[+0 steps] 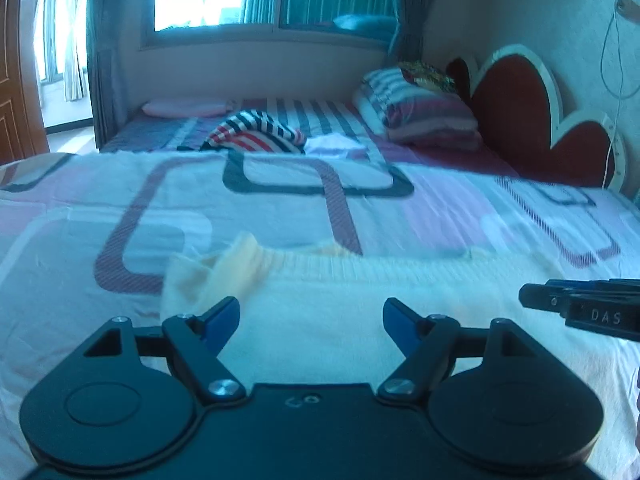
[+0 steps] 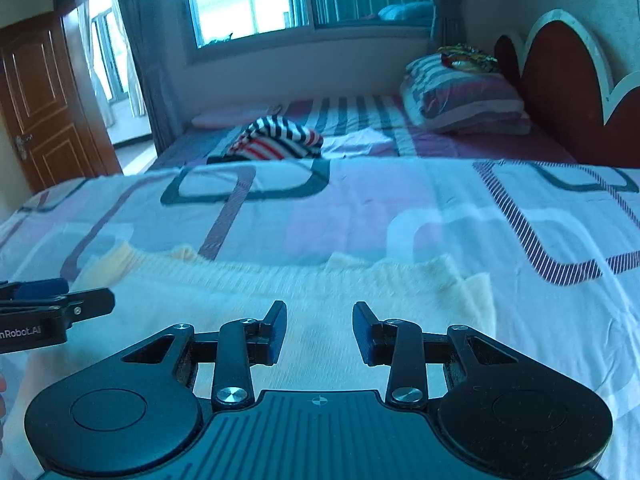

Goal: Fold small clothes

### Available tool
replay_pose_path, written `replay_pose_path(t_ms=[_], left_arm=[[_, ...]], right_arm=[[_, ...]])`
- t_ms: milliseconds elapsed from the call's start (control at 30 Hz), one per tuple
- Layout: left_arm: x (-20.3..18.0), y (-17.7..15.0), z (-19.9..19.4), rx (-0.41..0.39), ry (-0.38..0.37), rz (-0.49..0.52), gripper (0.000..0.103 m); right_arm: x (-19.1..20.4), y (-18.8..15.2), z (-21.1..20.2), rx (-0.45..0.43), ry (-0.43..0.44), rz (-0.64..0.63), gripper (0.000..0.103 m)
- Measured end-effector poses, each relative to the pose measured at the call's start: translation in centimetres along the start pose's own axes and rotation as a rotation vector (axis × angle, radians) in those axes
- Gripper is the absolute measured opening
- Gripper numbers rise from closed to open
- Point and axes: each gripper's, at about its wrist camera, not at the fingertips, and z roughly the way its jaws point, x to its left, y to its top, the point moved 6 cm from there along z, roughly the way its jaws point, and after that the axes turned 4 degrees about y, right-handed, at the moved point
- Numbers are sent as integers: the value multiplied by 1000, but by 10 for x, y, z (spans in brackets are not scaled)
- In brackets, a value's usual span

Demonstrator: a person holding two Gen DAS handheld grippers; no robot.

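A pale cream knitted garment lies flat on the patterned bedsheet, right in front of both grippers; it also shows in the right wrist view. My left gripper is open and empty, low over the garment's near part. My right gripper is open and empty, also low over the garment. The right gripper shows at the right edge of the left wrist view. The left gripper shows at the left edge of the right wrist view.
A striped red, white and navy garment and a white cloth lie farther back on the bed. A striped pillow stack sits by the red heart-shaped headboard. A wooden door stands open at the left.
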Motion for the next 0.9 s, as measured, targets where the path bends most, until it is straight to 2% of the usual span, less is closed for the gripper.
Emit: replay_pose_path(t_ms=[167,367,500,600,700,833,900], left_arm=[[11,-19,18,86,35,-1,75],[30,-23,17,62,59,-22,76],[34,-20,7,71,77,-57,67],[31,-18,-15,43,38,-91,66],[15,-21,-33,15,6,-42,69],[-6,-40,-38,62,-35,-23,69],[-8,-52,-35,88,-22,-25,69]], right_arm=[[-14,-19,7,48,-54,0,37],[-59,-26,3,38,-172,29,37],[-68,-26,-7,41,-195,50,37],[-54,-23,-23,19,-146,66,37],[-24,-26,-37,6,-78,43,37],[14,-39,-39,23,-6,36,37],[25,-47,-36,40,1,22,37]])
